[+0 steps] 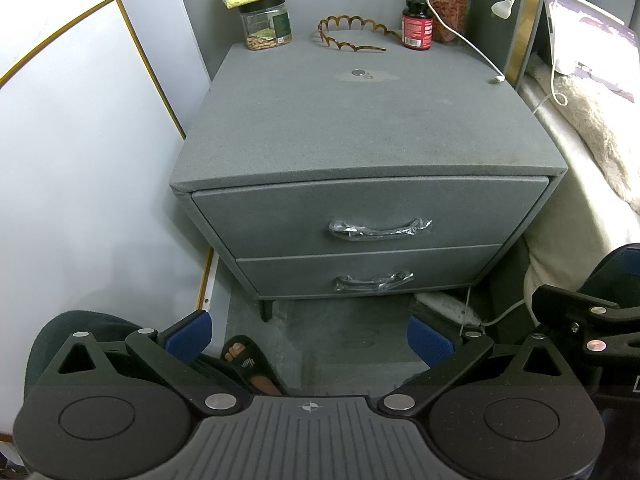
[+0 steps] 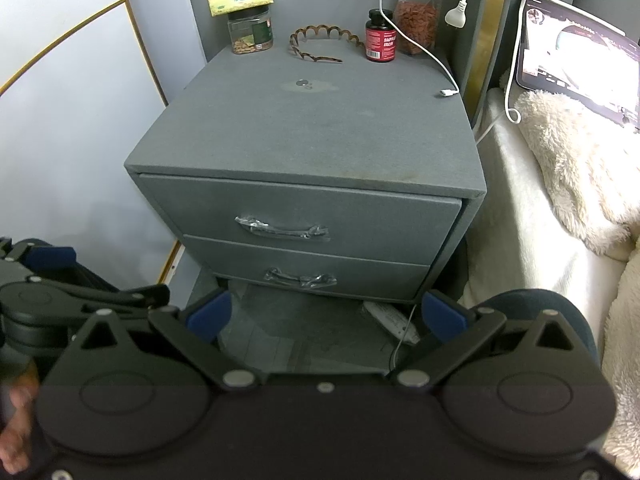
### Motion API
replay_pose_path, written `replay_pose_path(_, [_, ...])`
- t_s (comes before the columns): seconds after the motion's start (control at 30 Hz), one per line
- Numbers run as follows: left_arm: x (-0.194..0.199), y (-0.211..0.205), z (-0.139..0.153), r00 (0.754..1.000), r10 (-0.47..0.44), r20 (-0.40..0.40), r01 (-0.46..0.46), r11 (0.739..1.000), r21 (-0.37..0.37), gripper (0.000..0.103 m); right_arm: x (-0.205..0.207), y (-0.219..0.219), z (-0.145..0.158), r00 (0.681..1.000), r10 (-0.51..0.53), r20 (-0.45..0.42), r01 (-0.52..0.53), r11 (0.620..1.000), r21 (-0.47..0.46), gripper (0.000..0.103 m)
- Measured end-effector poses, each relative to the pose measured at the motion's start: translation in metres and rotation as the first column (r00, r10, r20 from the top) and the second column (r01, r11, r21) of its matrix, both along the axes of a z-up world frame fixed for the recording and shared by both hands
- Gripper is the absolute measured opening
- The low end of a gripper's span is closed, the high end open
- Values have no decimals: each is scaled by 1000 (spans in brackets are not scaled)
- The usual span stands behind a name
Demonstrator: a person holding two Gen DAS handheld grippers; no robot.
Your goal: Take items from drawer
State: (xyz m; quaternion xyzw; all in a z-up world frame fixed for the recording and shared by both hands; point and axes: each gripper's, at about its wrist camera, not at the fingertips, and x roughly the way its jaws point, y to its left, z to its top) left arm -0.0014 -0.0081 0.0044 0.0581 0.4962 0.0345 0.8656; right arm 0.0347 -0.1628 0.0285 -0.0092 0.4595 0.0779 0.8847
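We hold both grippers back from the grey fabric nightstand (image 1: 360, 128), nothing grasped: left gripper (image 1: 310, 338) w/ blue pads spread wide, right gripper (image 2: 326, 316) likewise released. Top drawer (image 1: 372, 216) and bottom drawer (image 1: 372, 270) are shut, fronts facing us, long axes horizontal; each has a curved bar handle (image 1: 380, 229) in crinkly clear plastic. On top at the back: scalloped tortoiseshell headband (image 1: 352, 34), red-label bottle (image 1: 417, 24), nut jar (image 1: 266, 26)

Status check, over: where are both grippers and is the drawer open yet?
Left gripper and right gripper open, empty, short of the nightstand. Top drawer and bottom drawer shut, handles untouched. Approach clear.
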Motion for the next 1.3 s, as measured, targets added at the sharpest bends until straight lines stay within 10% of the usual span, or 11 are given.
replay_pose_path(1.3, [4,6,2,1000,6,7,-6,1000,-10,103,0,-1,-1,1000,-6,-1,6,1000,-8,103])
